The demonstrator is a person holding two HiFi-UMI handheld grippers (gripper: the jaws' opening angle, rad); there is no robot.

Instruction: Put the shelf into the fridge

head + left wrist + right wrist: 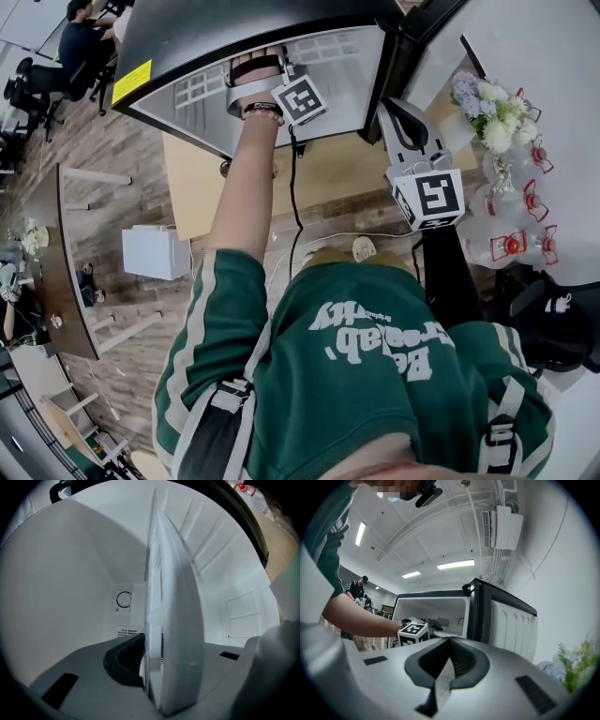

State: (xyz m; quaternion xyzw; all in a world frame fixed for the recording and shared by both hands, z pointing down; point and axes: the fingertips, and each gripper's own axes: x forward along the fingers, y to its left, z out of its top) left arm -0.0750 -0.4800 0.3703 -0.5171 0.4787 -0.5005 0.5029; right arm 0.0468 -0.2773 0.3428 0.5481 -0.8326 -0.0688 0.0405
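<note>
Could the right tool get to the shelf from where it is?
Probably yes: the fridge door stands open and nothing blocks the opening in front of the right tool; the left tool grips the shelf inside.

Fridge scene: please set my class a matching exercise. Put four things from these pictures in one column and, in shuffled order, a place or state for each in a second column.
Things
1. left gripper
2. right gripper
3. flowers
4. fridge door

Places or states
A. stands open
B. inside the fridge, closed on the white shelf
C. outside the fridge, nothing between its jaws
D. at the right edge of the head view, beside the fridge

Pairs: 1-B, 2-C, 3-D, 4-A
</note>
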